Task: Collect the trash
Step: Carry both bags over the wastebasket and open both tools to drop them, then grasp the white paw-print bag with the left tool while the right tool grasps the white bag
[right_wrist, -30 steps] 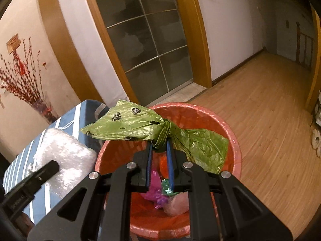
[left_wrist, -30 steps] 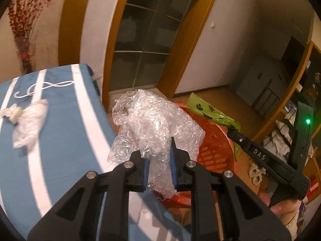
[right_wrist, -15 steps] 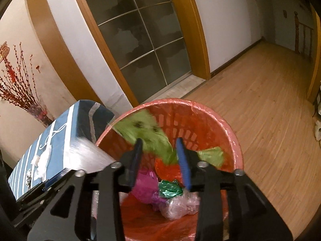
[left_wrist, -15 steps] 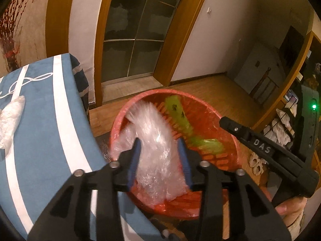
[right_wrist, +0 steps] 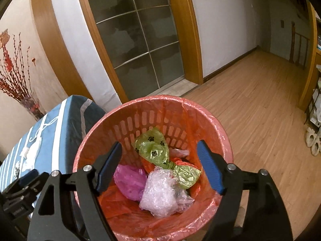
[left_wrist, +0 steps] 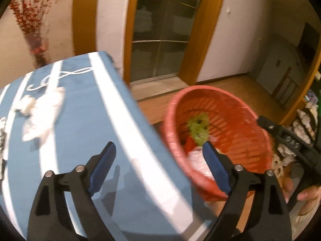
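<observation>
Now both loads lie in the one red basket [right_wrist: 152, 108]: one bubble wrap wad [right_wrist: 160, 192] at six o'clock, one green paw-print bag [right_wrist: 154, 150] at twelve. My left hand-held gripper [left_wrist: 158, 168] and right hand-held gripper [right_wrist: 159, 166] are opening, nothing between the jaws. Two white scraps [left_wrist: 42, 112] remain on the blue-striped tabletop [left_wrist: 86, 132].

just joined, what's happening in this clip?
A person with two handheld grippers is collecting trash. Both the left gripper and the right gripper are opening, nothing between their jaws. The clear bubble wrap and the green paw-print bag lie in the red bin. White scraps remain on the blue striped table.
</observation>
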`<state>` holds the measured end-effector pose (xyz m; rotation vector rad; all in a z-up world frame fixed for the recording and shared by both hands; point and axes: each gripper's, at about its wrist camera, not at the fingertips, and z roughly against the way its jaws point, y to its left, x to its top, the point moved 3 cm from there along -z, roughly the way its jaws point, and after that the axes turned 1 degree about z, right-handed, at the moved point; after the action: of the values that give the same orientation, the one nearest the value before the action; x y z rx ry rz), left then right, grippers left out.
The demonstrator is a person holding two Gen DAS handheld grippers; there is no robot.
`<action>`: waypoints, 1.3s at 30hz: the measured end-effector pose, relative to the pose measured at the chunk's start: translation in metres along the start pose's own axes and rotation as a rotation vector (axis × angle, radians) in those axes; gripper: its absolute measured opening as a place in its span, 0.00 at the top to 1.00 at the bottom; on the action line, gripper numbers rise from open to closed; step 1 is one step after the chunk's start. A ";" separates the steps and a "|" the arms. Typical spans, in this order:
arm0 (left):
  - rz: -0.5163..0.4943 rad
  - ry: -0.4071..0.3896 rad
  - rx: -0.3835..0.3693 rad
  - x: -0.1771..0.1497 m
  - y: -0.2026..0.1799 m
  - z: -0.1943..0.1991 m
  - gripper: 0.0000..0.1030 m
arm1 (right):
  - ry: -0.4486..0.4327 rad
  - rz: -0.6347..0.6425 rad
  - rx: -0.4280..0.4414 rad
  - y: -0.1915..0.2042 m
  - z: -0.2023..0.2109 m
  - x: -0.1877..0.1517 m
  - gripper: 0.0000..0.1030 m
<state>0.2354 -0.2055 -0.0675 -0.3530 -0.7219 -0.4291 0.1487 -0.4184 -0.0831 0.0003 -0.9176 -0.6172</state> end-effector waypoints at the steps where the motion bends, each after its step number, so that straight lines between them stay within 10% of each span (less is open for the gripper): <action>1: 0.006 -0.004 0.019 -0.001 0.008 0.003 0.14 | -0.009 0.001 -0.007 0.001 0.001 -0.001 0.16; 18: 0.247 -0.075 0.493 -0.010 0.219 0.080 0.11 | -0.066 0.104 -0.062 0.036 0.010 -0.013 0.09; 26: 0.308 -0.038 0.516 -0.009 0.258 0.071 0.27 | -0.055 0.130 -0.040 0.055 0.009 -0.015 0.09; 34: 0.336 0.028 0.476 -0.009 0.268 0.046 0.73 | -0.043 0.204 0.017 0.092 0.008 -0.017 0.09; 39: 0.325 0.015 0.466 -0.010 0.275 0.051 0.81 | -0.043 0.273 0.080 0.131 0.007 -0.019 0.09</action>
<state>0.3356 0.0558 -0.0835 -0.0236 -0.7113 0.0489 0.2001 -0.2992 -0.0590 -0.0656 -0.9633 -0.3280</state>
